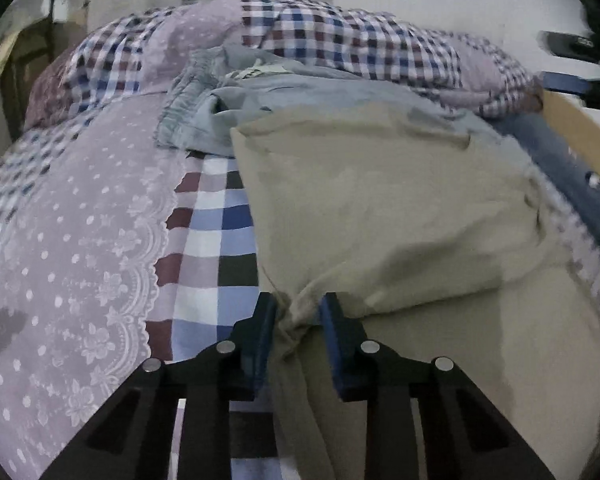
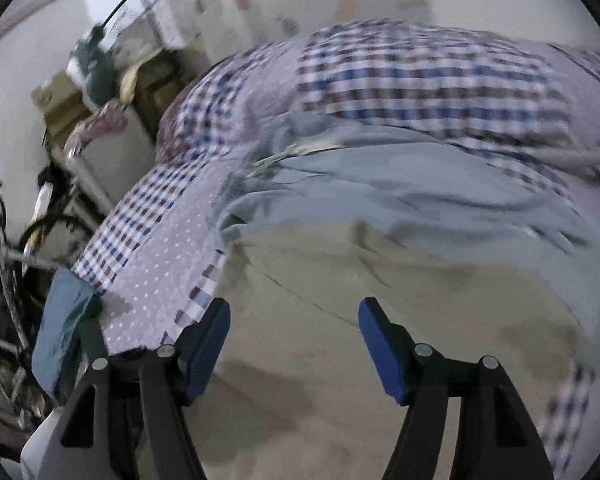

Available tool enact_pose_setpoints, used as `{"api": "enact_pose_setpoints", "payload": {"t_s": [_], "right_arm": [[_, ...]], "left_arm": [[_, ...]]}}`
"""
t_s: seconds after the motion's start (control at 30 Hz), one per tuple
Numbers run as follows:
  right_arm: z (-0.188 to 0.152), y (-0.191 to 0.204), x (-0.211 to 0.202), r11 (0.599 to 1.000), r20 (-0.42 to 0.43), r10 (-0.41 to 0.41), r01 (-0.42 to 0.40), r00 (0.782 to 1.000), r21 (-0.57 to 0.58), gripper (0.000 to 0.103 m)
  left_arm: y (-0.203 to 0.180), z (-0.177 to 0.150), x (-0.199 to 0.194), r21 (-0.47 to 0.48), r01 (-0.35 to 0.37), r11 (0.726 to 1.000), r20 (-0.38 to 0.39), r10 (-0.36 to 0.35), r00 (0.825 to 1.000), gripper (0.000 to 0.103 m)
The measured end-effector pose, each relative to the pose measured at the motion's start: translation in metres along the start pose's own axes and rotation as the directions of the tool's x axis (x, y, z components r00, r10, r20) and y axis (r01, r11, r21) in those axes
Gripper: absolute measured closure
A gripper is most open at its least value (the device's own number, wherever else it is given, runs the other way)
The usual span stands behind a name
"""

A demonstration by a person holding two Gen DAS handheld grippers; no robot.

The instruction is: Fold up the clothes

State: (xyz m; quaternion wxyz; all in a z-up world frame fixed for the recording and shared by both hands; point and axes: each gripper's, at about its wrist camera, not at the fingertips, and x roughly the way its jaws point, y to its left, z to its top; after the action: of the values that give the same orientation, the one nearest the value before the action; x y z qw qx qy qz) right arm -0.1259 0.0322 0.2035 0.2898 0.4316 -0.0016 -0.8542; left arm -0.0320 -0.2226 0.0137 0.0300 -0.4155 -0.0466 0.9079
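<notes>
1. Left tongs [image 1: 298,314] at 6 o'clock in the left wrist view, blue pads clamped on a bunched fold of the beige garment [image 1: 380,208].
2. Beige garment spread flat from the pinch toward 1 o'clock, one layer folded over another, lying on the bed.
3. Grey-blue garment [image 1: 268,104] crumpled just beyond it at 12 o'clock, touching its far edge, gathered waistband toward 10 o'clock.
4. Checked bedspread [image 1: 216,216] in white, blue and maroon under both garments; lilac dotted lace panel [image 1: 84,248] at 9 o'clock.
5. Right tongs [image 2: 294,320] at 6 o'clock in the right wrist view, fingers wide apart, nothing between them, hovering over the beige garment [image 2: 340,280]; contact with the cloth impossible to tell.
6. Right wrist view blurred; grey-blue garment [image 2: 380,184] at 12 o'clock, cluttered boxes [image 2: 60,100] off the bed at 10 o'clock.
</notes>
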Motion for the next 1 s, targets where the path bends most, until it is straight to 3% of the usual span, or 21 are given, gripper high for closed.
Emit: {"api": "enact_pose_setpoints", "payload": {"t_s": [0.03,0.1,0.27,0.37,0.43,0.57,0.73,0.83,0.93,0.97,1.0], "right_arm": [[-0.011,-0.011,-0.016,0.999,0.009,-0.015,0.015,1.0,0.029,0.032],[-0.039,-0.036,-0.048,0.994,0.021,-0.057,0.055,0.998,0.099,0.031],[-0.109,-0.088,-0.113,0.961,0.04,-0.139,0.125,0.99,0.246,0.031],[-0.143,-0.12,-0.135,0.935,0.04,-0.189,0.167,0.981,0.314,0.031],[-0.157,-0.138,-0.136,0.918,0.024,-0.215,0.194,0.976,0.347,0.031],[-0.163,-0.158,-0.112,0.916,0.006,-0.241,0.226,0.97,0.332,0.031],[-0.14,-0.173,-0.04,0.943,-0.027,-0.201,0.201,0.979,0.266,0.031],[-0.132,-0.179,0.008,0.944,-0.107,-0.245,0.262,0.964,0.2,0.031],[-0.129,-0.181,0.042,0.941,-0.167,-0.286,0.31,0.943,0.135,0.033],[-0.13,-0.18,0.047,0.943,-0.178,-0.285,0.309,0.942,0.123,0.039],[-0.13,-0.179,0.052,0.946,-0.189,-0.283,0.306,0.94,0.108,0.063]], "left_arm": [[-0.003,0.0,0.001,0.015,-0.012,1.0,0.001,0.012,1.0,0.088],[0.004,0.0,0.001,-0.019,-0.005,1.0,0.015,0.006,1.0,0.095],[0.037,0.003,-0.019,-0.216,0.025,0.976,0.118,0.001,0.993,0.098],[0.051,-0.002,-0.007,-0.279,-0.012,0.96,0.054,0.028,0.998,0.099],[0.054,-0.007,-0.002,-0.282,0.022,0.959,0.045,-0.01,0.999,0.099],[0.056,-0.008,-0.004,-0.27,0.065,0.961,0.041,-0.056,0.998,0.098],[0.052,-0.007,0.0,-0.247,0.055,0.967,0.031,-0.049,0.998,0.094],[0.047,-0.006,0.002,-0.225,0.046,0.973,0.022,-0.042,0.999,0.085],[0.042,-0.005,0.003,-0.203,0.042,0.978,0.02,-0.039,0.999,0.085],[0.041,-0.005,0.003,-0.198,0.045,0.979,0.023,-0.042,0.999,0.085],[0.04,-0.005,0.003,-0.193,0.049,0.98,0.025,-0.045,0.999,0.085]]}}
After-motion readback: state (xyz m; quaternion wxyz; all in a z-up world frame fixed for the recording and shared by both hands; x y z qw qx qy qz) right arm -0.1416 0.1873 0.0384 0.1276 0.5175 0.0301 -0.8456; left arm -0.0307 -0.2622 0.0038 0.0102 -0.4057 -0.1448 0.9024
